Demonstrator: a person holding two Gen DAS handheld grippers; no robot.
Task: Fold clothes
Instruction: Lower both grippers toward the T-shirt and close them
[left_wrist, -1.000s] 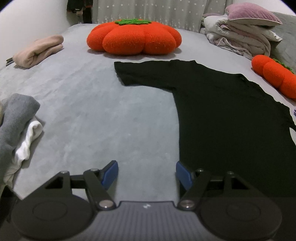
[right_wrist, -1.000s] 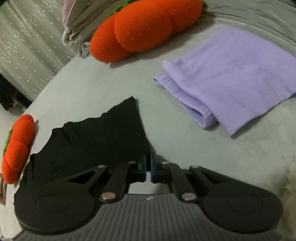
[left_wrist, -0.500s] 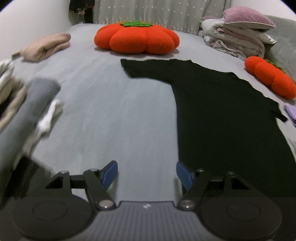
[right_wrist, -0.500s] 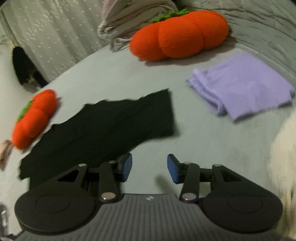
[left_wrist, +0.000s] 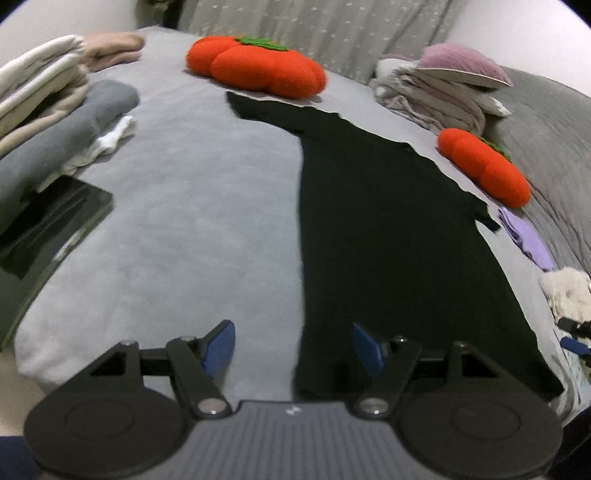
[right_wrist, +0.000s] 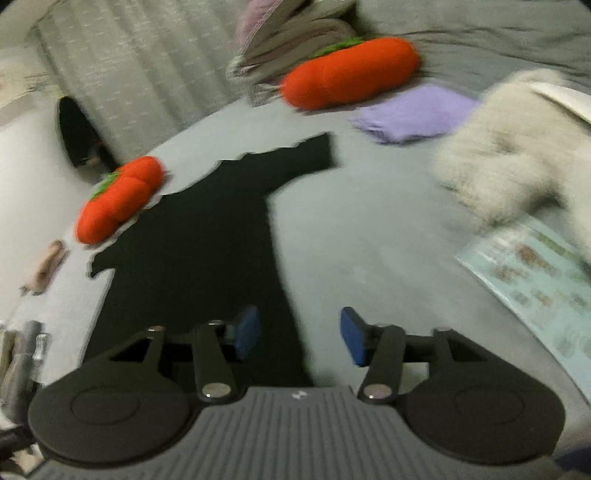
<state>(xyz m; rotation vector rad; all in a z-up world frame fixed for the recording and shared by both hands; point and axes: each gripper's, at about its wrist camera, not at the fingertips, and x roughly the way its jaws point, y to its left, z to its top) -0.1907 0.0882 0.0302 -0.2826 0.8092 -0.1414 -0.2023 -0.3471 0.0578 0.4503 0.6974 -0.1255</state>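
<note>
Grey bed (left_wrist: 177, 206); dotted curtain (left_wrist: 332, 33)

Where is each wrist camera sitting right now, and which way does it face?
Left wrist: behind the open left gripper, low at the near hem, looking up the black T-shirt toward the curtain.
Right wrist: behind the open right gripper, over the shirt's other bottom corner, facing the same way; blurred.
Shared: T-shirt, both orange cushions, purple garment.

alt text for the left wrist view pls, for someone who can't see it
A black T-shirt lies spread flat on a grey bed, with the open left gripper hovering over its near left hem corner, holding nothing. Two orange pumpkin cushions sit beyond the shirt, folded clothes are stacked at the left, and a lilac garment lies at the right.
</note>
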